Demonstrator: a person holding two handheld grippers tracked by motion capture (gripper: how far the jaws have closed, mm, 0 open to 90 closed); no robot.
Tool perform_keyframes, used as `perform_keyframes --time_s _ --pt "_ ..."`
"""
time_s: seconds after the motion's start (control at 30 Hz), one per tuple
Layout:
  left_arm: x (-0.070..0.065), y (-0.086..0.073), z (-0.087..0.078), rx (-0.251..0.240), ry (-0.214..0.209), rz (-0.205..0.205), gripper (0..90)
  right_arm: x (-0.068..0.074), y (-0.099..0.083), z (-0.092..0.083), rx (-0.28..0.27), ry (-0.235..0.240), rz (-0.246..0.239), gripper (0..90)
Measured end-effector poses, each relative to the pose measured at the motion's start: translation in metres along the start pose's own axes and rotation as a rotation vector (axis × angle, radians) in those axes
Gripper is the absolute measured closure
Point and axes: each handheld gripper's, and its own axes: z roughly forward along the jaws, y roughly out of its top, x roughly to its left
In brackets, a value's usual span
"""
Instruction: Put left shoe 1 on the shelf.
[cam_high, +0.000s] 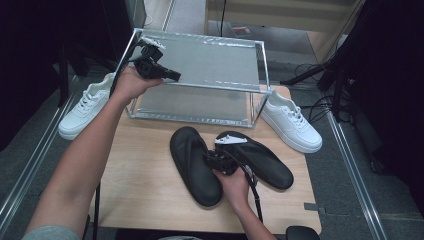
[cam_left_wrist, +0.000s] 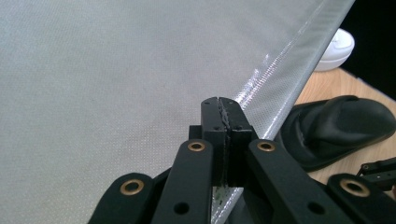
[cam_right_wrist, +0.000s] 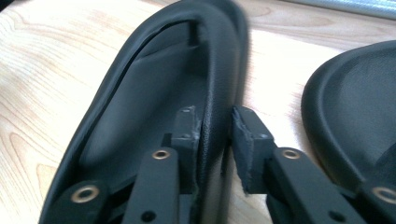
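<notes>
Right gripper (cam_right_wrist: 215, 140) jaws straddle the left black slipper's (cam_high: 192, 165) rim on the table (cam_high: 145, 175), not yet pinching, so lifting could drop it; left gripper (cam_high: 172, 76) clenched empty over the rack (cam_high: 210, 60)

Even overhead lighting on the table (cam_high: 150, 165); surroundings dark, near black at both sides. Soft, faint shadows. Mild glare along the rack's metal rails (cam_high: 200, 40) and shelf edge (cam_left_wrist: 275, 88). Soft focus throughout; motion blur on the black slipper (cam_right_wrist: 154, 93) in the right gripper view. Slight edge distortion.
</notes>
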Motion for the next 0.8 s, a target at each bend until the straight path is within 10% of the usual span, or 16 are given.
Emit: perform_keyframes --time_s 0.8 --pt "-0.005 0.001 0.000 0.016 0.039 0.042 90.0 -0.005 0.027 -0.004 -0.017 0.015 -0.007 82.7"
